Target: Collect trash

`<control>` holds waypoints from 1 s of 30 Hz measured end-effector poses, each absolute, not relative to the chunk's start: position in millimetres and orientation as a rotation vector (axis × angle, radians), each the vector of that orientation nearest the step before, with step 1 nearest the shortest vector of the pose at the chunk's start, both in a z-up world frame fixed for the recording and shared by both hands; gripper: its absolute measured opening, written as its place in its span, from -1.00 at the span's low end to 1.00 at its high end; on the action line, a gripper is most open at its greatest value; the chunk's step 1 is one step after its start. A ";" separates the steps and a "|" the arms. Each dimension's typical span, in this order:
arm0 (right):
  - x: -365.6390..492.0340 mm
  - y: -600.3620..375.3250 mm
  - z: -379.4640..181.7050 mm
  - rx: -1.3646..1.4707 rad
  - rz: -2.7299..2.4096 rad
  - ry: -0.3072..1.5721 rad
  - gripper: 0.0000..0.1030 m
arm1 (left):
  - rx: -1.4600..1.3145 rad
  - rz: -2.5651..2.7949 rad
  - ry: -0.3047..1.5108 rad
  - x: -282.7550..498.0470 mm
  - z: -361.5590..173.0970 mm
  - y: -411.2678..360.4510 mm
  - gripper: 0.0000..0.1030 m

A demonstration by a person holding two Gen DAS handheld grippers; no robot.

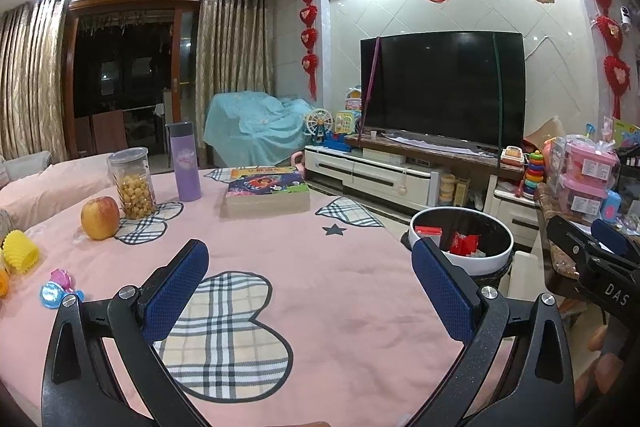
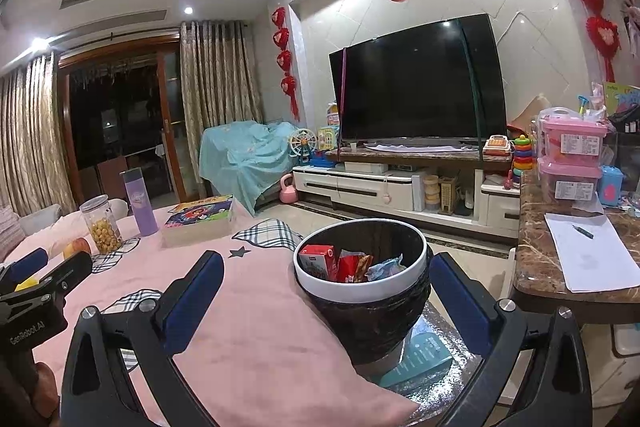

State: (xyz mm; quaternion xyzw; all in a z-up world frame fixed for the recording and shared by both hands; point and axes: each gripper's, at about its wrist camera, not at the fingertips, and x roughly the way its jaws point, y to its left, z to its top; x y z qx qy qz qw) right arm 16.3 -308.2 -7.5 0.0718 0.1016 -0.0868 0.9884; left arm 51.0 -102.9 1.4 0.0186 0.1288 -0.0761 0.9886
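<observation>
Trash (image 2: 352, 265) sits inside one round white-rimmed bin (image 2: 362, 285) lined with a black bag, standing just off the far right edge of the pink-covered surface (image 2: 256, 315). Three pieces show in it from the right wrist view: one red-and-white carton (image 2: 316, 261), one red wrapper (image 2: 349, 267) and one crumpled pale-blue wrapper (image 2: 386, 266). The right claw (image 2: 326, 301) is spread wide with nothing between its pads; the bin stands just ahead of it, between the two fingers in the view and nearer the right one. The left claw (image 1: 310, 291) is also wide and empty, hovering over the cloth, with the bin (image 1: 460, 243) ahead and to its right, behind its right finger.

On the surface farther back stand one apple (image 1: 100, 218), one clear jar of yellow balls (image 1: 132, 183), one purple bottle (image 1: 185, 163) and one boxed book (image 1: 266, 191). At the left edge lie one yellow ridged toy (image 1: 22, 250) and one small pink-and-blue toy (image 1: 59, 287).
</observation>
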 end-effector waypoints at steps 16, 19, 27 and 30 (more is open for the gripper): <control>14.7 -305.4 -5.2 0.133 -0.170 0.204 1.00 | 0.045 -0.138 0.262 50.4 -1.4 -102.7 1.00; 15.1 -304.7 -4.8 0.133 -0.170 0.205 1.00 | 0.043 -0.139 0.263 50.5 -1.1 -102.1 1.00; 15.2 -303.1 -3.4 0.130 -0.166 0.197 1.00 | 0.037 -0.142 0.266 50.7 -1.9 -100.5 1.00; 15.6 -302.9 -3.5 0.132 -0.165 0.201 1.00 | 0.039 -0.144 0.268 51.8 -2.9 -100.2 1.00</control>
